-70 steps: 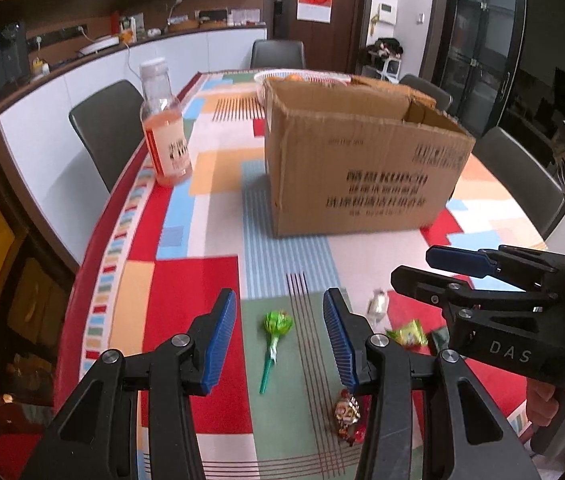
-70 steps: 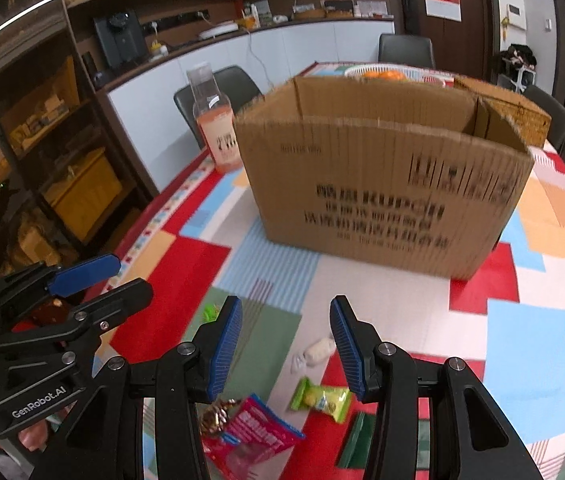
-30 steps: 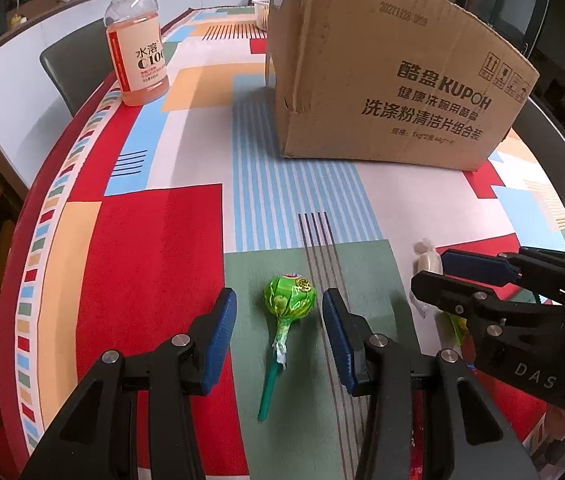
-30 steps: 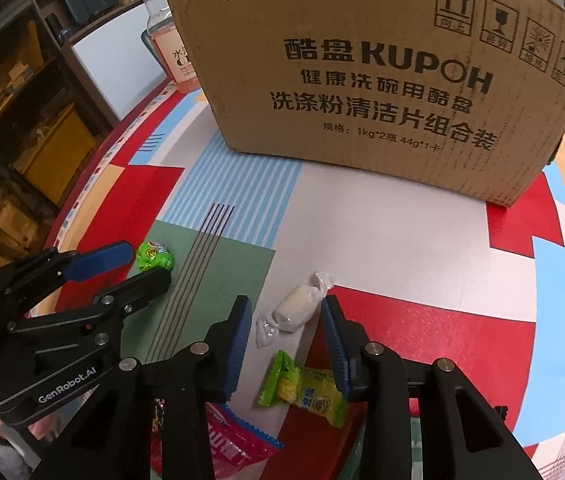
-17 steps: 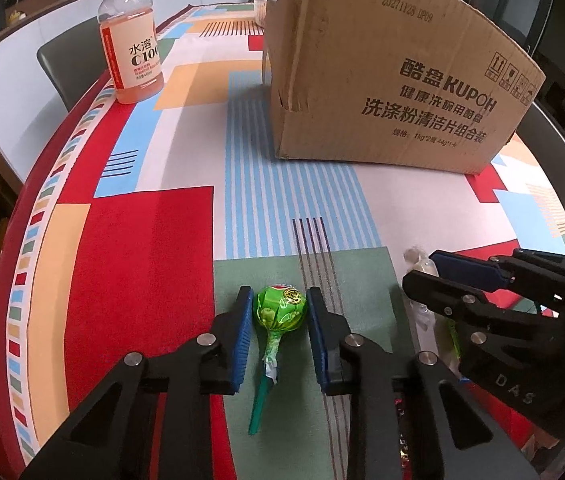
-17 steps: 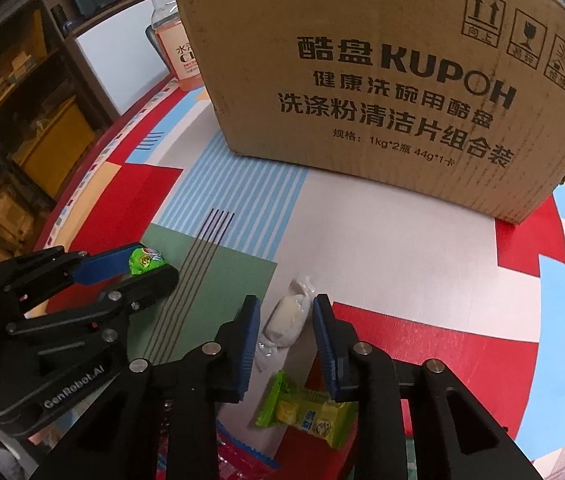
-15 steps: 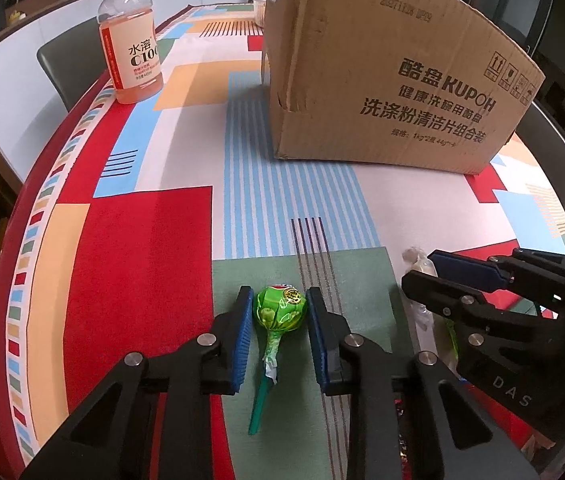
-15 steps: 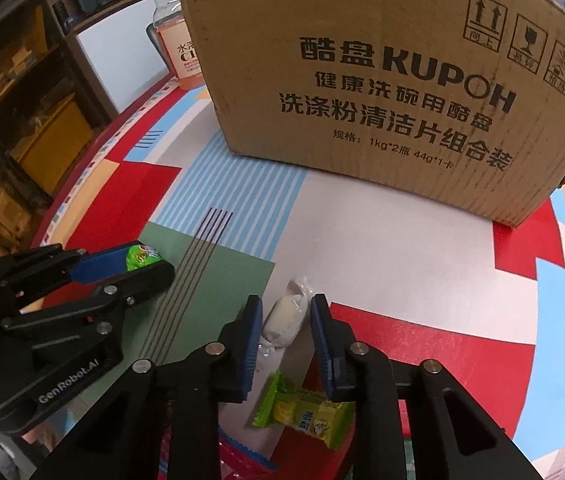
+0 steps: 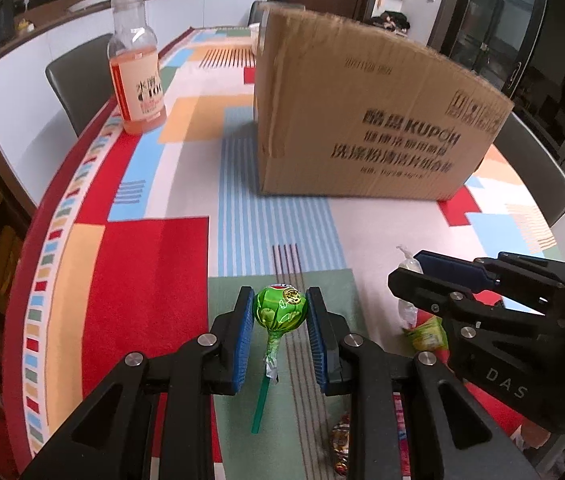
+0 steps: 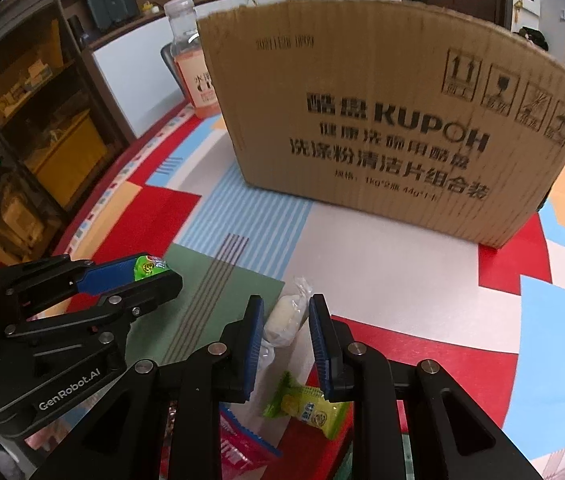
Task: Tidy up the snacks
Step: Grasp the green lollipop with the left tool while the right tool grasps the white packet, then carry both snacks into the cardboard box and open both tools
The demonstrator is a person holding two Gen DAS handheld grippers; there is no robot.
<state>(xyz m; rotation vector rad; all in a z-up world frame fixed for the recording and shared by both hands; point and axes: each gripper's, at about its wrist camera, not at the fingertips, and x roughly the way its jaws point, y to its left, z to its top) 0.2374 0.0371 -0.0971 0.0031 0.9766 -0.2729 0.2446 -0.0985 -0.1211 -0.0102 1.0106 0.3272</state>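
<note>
The left gripper [image 9: 280, 312] pinches the round green foil head of a green-stemmed lollipop [image 9: 281, 309] at lower centre of its view — the stem hangs over the patchwork tablecloth [image 9: 150, 264]. The right gripper [image 10: 285, 320] is clamped on a white twist-wrapped candy [image 10: 287, 317] at lower centre of its view. A brown printed cardboard box [image 10: 382, 120] fills the upper frame — behind it, an orange drink bottle [image 9: 136, 76].

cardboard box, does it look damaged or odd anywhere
Mildly. The cardboard box has a ragged, creased top edge and a small tear on its near left corner. It stands upright on the tablecloth; nothing is spilled.
</note>
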